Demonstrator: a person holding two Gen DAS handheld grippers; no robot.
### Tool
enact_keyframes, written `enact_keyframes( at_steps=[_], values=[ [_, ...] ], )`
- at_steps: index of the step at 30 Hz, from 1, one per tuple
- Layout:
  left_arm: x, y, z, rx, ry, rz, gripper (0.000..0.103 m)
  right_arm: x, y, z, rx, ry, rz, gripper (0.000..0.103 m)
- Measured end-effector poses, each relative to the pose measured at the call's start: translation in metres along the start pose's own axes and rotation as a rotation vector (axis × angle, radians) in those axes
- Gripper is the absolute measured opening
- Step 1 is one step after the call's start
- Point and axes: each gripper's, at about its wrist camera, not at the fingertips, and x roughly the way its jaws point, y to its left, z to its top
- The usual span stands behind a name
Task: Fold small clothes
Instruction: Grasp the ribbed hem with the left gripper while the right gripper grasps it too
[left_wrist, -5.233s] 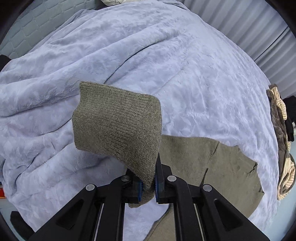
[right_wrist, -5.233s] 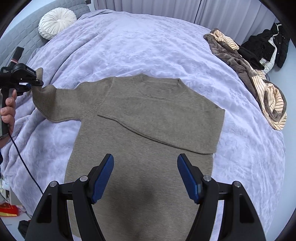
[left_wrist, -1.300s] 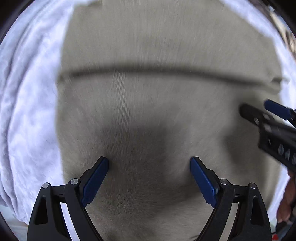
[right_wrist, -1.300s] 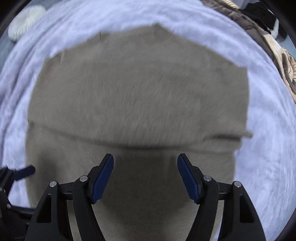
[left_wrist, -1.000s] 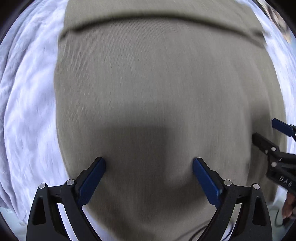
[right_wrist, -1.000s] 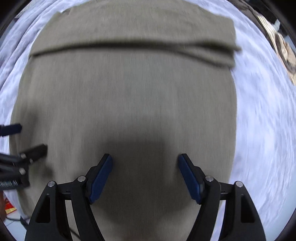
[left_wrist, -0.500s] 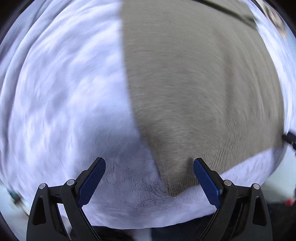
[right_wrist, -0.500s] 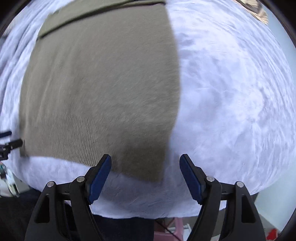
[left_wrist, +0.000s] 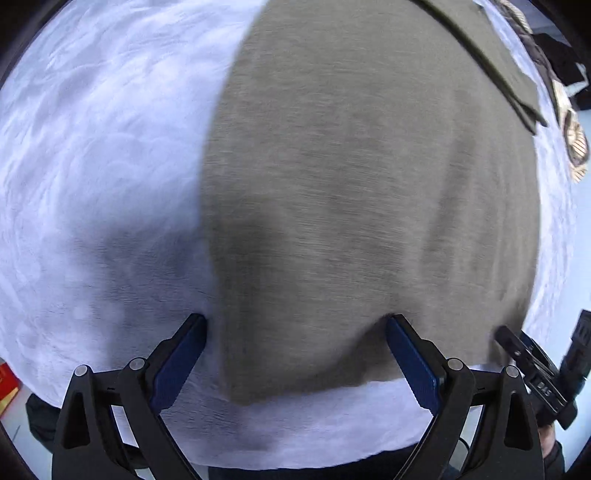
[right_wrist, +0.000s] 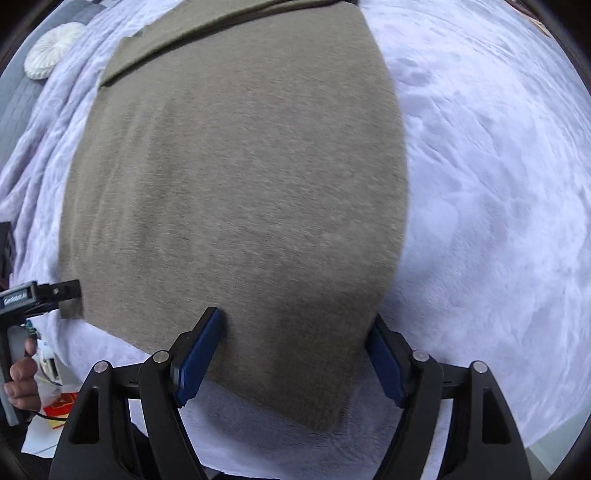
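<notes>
The sweater (left_wrist: 351, 184) is plain olive-brown knit. The blanket (right_wrist: 498, 184) under it is pale lavender with a faint embossed swirl pattern. The tongs are black with blue pads (left_wrist: 413, 362). A round pillow (right_wrist: 51, 50) is cream-white; the far clothes (left_wrist: 572, 136) show tan-and-cream stripes.

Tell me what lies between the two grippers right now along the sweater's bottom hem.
Only the olive sweater itself: in the right wrist view, its hem spans from the left gripper to the open right gripper, on the lavender blanket.

Bare blanket (right_wrist: 498, 184) right of sweater (right_wrist: 240, 177): open passage.
</notes>
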Motion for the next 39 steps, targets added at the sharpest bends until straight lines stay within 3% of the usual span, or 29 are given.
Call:
enact_keyframes(
  at_steps=[3, 5, 8, 10, 13, 16, 17, 21, 24, 25, 26, 27, 28, 29, 31, 32, 33, 36, 37, 39],
  values=[
    [0.007, -0.011, -0.003, 0.035, -0.001, 0.047, 0.096, 0.004, -0.002, 0.001, -0.001, 0.005, 0.039, 0.075],
    [0.014, -0.010, 0.006, 0.000, 0.005, 0.052, 0.096, 0.009, 0.001, 0.004, 0.024, 0.009, 0.050, 0.069],
    [0.009, -0.005, 0.013, -0.044, -0.007, 0.053, 0.096, -0.007, -0.013, -0.012, 0.067, 0.007, 0.094, 0.050],
    [0.016, -0.006, 0.022, -0.069, -0.008, 0.067, 0.102, -0.011, -0.020, -0.009, 0.078, 0.017, 0.120, 0.039],
    [0.027, -0.004, 0.026, -0.081, -0.031, 0.066, 0.102, -0.012, -0.029, -0.008, 0.090, 0.044, 0.135, 0.039],
    [0.031, 0.013, -0.014, -0.050, -0.051, 0.038, 0.102, -0.011, -0.042, -0.016, 0.113, 0.058, 0.157, 0.040],
    [0.031, 0.015, -0.013, -0.043, -0.053, 0.023, 0.102, -0.009, -0.041, -0.019, 0.122, 0.060, 0.164, 0.040],
    [0.026, 0.036, -0.023, -0.032, -0.037, -0.011, 0.102, -0.005, -0.042, -0.019, 0.136, 0.057, 0.201, 0.053],
    [0.033, 0.034, -0.014, -0.045, -0.025, 0.033, 0.101, 0.000, -0.034, -0.015, 0.115, 0.061, 0.178, 0.058],
    [0.033, 0.031, -0.013, -0.038, -0.025, 0.049, 0.097, 0.000, -0.031, -0.015, 0.091, 0.067, 0.156, 0.057],
    [0.028, 0.028, -0.015, -0.018, -0.036, 0.055, 0.083, -0.001, -0.026, -0.015, 0.060, 0.075, 0.132, 0.055],
    [0.023, 0.027, -0.017, -0.005, -0.044, 0.050, 0.064, -0.001, -0.021, -0.014, 0.025, 0.086, 0.110, 0.041],
    [0.014, 0.029, -0.020, -0.002, -0.057, 0.026, 0.050, -0.001, -0.016, -0.012, 0.007, 0.101, 0.119, 0.015],
    [0.009, 0.033, -0.021, -0.011, -0.060, -0.006, 0.028, -0.003, -0.017, -0.011, 0.009, 0.121, 0.154, 0.006],
    [-0.001, 0.049, -0.025, -0.058, -0.057, -0.059, 0.025, -0.011, -0.021, -0.010, 0.012, 0.112, 0.163, 0.007],
    [0.001, 0.057, -0.026, -0.080, -0.040, -0.069, 0.033, -0.013, -0.022, -0.010, 0.017, 0.109, 0.156, 0.007],
    [0.003, 0.065, -0.026, -0.102, -0.021, -0.060, 0.055, -0.013, -0.026, -0.010, 0.032, 0.114, 0.156, 0.007],
    [-0.023, 0.083, -0.031, -0.128, -0.068, 0.011, 0.096, -0.007, -0.031, -0.010, 0.064, 0.131, 0.182, 0.009],
    [-0.027, 0.087, -0.034, -0.132, -0.080, 0.013, 0.102, -0.007, -0.035, -0.011, 0.067, 0.137, 0.191, 0.012],
    [-0.032, 0.094, -0.036, -0.136, -0.090, -0.014, 0.102, -0.004, -0.034, -0.010, 0.077, 0.137, 0.208, 0.016]
  ],
)
